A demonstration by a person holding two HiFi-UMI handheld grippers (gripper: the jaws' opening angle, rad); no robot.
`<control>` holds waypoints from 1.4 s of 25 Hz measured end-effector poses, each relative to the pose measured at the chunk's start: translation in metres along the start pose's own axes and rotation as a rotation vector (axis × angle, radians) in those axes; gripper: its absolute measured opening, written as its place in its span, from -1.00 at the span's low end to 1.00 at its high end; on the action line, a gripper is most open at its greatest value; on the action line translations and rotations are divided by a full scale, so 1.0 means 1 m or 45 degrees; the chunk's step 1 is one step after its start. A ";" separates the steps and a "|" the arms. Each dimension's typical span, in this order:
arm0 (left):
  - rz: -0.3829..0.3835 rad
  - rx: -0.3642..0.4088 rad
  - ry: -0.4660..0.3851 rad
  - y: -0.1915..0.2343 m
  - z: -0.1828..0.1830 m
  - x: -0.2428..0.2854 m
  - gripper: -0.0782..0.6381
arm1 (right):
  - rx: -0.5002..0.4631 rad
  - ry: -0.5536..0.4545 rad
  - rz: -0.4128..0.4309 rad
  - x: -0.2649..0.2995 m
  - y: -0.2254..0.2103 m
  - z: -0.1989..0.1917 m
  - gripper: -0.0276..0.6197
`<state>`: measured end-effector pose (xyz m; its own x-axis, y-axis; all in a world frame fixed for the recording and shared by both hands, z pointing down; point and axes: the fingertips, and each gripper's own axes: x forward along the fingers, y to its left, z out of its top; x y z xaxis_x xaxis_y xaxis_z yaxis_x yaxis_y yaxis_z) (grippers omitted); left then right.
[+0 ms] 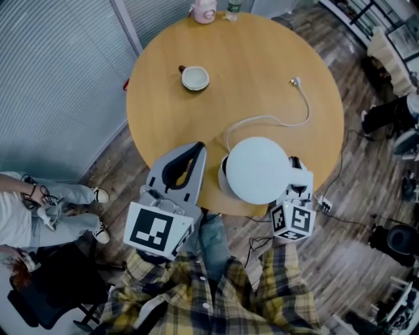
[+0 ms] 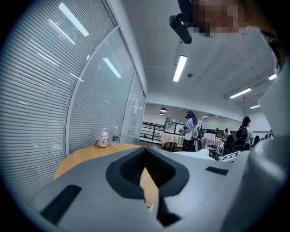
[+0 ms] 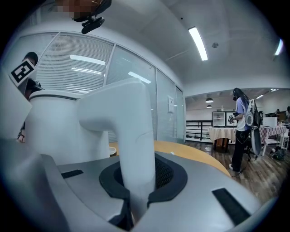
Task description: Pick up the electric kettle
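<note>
Kettle: white plastic electric kettle with a round lid (image 1: 257, 169), at the near edge of the round wooden table (image 1: 262, 52). Whether it has cleared the tabletop cannot be told from above.
Right gripper: grey two-jaw right gripper (image 1: 296, 171) is clamped on the kettle's white handle (image 3: 129, 149), with the dark pads pressing it from both sides, low on the handle.
Left gripper: grey two-jaw left gripper (image 1: 196, 154) has its jaws together with nothing between them. It is just beside the kettle's left side, not touching.
Cord: thin white power cord (image 1: 288, 118) loops from under the kettle toward the table's right edge and ends in a loose plug. The base it feeds is hidden under the kettle.
Others: small white cup (image 1: 195, 78) toward the far left edge and a pink bottle (image 1: 204, 11) at the far edge, both well apart from the kettle.
Risk, swing: the hold is on the handle alone, so the body hangs off to one side. A heavy fill would likely tip the kettle or let the handle slide in the pads.
Risk, base: if the base sticks, it and the cord would likely drag along, and so near the edge they could drop off the table.
Risk, bump: the idle left gripper sits close enough to nudge the body.
Pose: both grippers reach out from the person over the near edge, nearly level and tipped slightly down — marker cubes toward the person.
</note>
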<state>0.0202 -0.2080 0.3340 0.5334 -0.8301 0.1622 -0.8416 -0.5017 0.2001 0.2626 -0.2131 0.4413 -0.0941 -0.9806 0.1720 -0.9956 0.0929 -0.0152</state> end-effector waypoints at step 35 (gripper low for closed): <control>0.007 0.048 -0.137 -0.010 0.064 -0.044 -0.77 | -0.030 -0.095 0.068 -0.060 0.029 0.150 -0.75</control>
<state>0.0001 -0.1823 0.2626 0.5183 -0.8532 0.0581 -0.8481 -0.5041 0.1629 0.2391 -0.1776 0.2830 -0.1477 -0.9842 0.0974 -0.9889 0.1484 0.0009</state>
